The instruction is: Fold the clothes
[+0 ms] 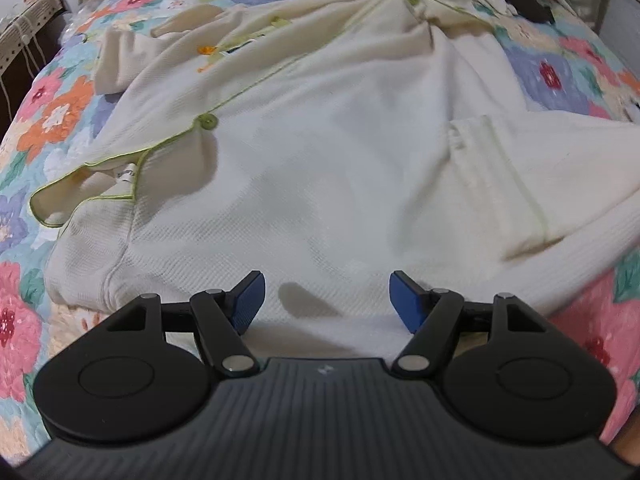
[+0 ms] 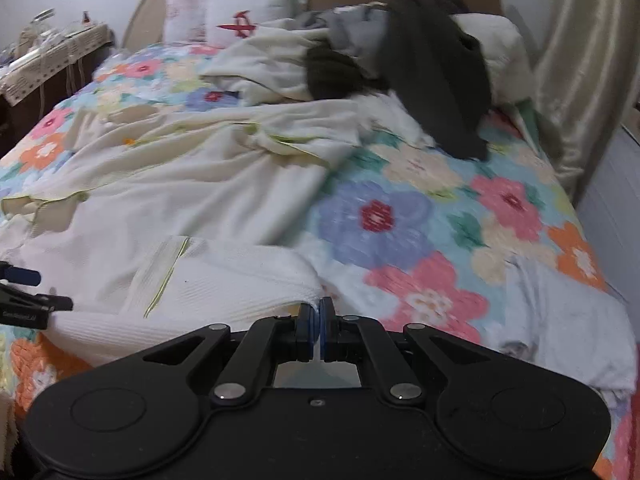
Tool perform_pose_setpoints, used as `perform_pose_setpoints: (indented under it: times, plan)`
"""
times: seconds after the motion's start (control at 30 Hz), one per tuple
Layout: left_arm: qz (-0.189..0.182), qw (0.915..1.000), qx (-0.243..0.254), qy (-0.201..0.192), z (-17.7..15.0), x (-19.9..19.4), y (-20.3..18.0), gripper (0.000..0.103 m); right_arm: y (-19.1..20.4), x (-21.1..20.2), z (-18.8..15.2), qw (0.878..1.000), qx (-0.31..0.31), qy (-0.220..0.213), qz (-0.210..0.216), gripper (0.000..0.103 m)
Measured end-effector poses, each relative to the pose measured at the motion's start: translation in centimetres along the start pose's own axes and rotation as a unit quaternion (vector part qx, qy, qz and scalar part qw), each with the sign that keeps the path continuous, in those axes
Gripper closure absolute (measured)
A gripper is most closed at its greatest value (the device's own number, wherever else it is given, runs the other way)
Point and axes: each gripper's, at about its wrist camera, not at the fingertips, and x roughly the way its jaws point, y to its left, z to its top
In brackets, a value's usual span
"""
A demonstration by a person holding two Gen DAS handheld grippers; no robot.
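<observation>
A cream button-up shirt with green piping and green buttons lies spread on a floral bedspread. My left gripper is open, its blue pads just above the shirt's near edge, holding nothing. In the right wrist view my right gripper is shut on the ribbed cuff of the shirt's sleeve, which lies folded over the shirt's body. The left gripper shows at the left edge of that view.
A pile of dark and pale clothes lies at the head of the bed by pillows. A pale grey garment lies at the right front. A cluttered side table stands left; a curtain hangs right.
</observation>
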Motion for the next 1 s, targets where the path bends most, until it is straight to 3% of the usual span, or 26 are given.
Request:
perform_pose_setpoints:
  times: [0.17, 0.33, 0.4, 0.43, 0.47, 0.77, 0.87, 1.0]
  plan:
    - [-0.003, 0.9999, 0.016, 0.003, -0.8, -0.3, -0.4, 0.033, 0.5, -2.1, -2.1, 0.999, -0.008, 0.024, -0.036, 0.102]
    - [0.001, 0.9997, 0.024, 0.004, -1.4, -0.7, -0.5, 0.033, 2.2, -1.1, -5.4, 0.988, -0.055, 0.113, -0.085, 0.101]
    - [0.004, 0.9995, 0.032, 0.000, -1.5, -0.9, -0.8, 0.033, 2.2, -0.6, -6.2, 0.982, -0.066, 0.139, -0.111, 0.088]
    - [0.006, 0.9993, 0.036, -0.003, -1.5, -0.9, -0.9, 0.033, 2.1, -0.6, -6.3, 0.980, -0.066, 0.142, -0.120, 0.070]
    - [0.006, 0.9992, 0.039, -0.005, -1.5, -1.0, -1.0, 0.033, 1.9, -0.8, -6.2, 0.980, -0.063, 0.140, -0.124, 0.060]
    - [-0.039, 0.9959, 0.062, -0.053, -1.1, -2.2, -2.5, 0.030, 0.5, -3.3, -4.7, 0.983, -0.049, 0.104, -0.141, 0.045]
    - [-0.020, 0.9968, 0.067, -0.038, -1.1, -1.5, -2.7, 0.029, -1.1, -4.5, -4.7, 0.986, -0.024, 0.101, -0.134, 0.045]
    - [0.010, 0.9984, 0.055, 0.005, -1.3, -0.1, -2.2, 0.029, -3.8, -6.0, -4.8, 0.991, 0.063, 0.083, -0.080, 0.045]
